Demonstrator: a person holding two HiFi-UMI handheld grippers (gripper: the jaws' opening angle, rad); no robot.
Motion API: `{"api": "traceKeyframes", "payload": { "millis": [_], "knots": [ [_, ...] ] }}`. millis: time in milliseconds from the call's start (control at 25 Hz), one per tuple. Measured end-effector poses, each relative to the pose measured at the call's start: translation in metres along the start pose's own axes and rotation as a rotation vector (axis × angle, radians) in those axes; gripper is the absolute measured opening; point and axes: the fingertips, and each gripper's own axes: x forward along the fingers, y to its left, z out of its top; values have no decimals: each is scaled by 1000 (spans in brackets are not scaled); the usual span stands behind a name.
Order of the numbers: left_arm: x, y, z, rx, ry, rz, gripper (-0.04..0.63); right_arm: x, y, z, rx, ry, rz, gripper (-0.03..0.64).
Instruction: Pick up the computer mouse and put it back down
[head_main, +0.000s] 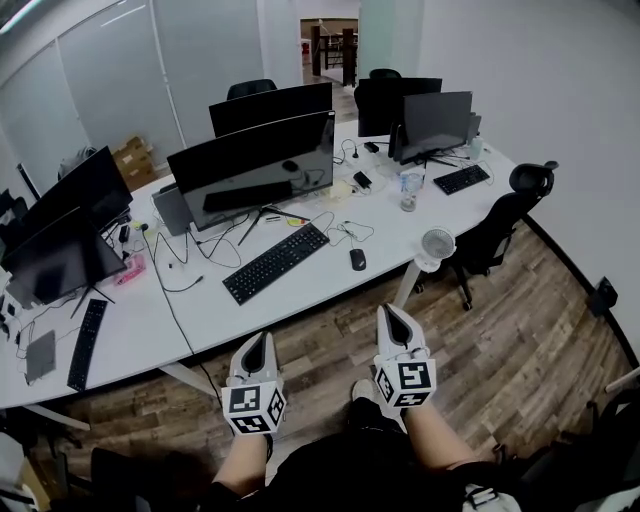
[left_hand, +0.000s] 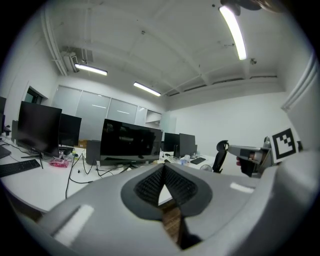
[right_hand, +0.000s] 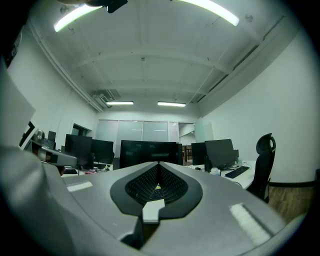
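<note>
A small black computer mouse (head_main: 357, 259) lies on the white desk (head_main: 300, 300), right of a black keyboard (head_main: 275, 262) and near the desk's front edge. Both grippers hang low over the wooden floor, short of the desk and apart from the mouse. In the head view my left gripper (head_main: 258, 340) points at the desk edge below the keyboard. My right gripper (head_main: 389, 312) points up toward the mouse. The jaws of the left gripper (left_hand: 163, 167) and of the right gripper (right_hand: 158, 166) meet at their tips with nothing between them. I cannot pick out the mouse in either gripper view.
Several dark monitors (head_main: 255, 170) stand along the desk amid loose cables. A small white fan (head_main: 437, 243) sits on the desk's front right corner, with a black office chair (head_main: 500, 225) beside it. A bottle (head_main: 407, 192) stands further back.
</note>
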Motion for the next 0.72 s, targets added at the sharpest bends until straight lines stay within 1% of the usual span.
{"api": "traceKeyframes", "payload": {
  "millis": [160, 280, 440, 640, 720],
  "knots": [
    [22, 1, -4, 13, 8, -5, 54, 19, -18, -10, 3, -5, -23, -2],
    [47, 4, -5, 13, 11, 10, 54, 48, -37, -16, 22, -6, -26, -2],
    [90, 12, -2, 20, 20, 34, 54, 98, -54, -26, 34, -6, -5, -2],
    [157, 5, 20, 55, 18, 33, 54, 159, -79, -33, 39, 17, 31, -2],
    [181, 3, 27, 52, 18, 37, 54, 181, -89, -36, 47, 28, 44, -2]
  ]
}}
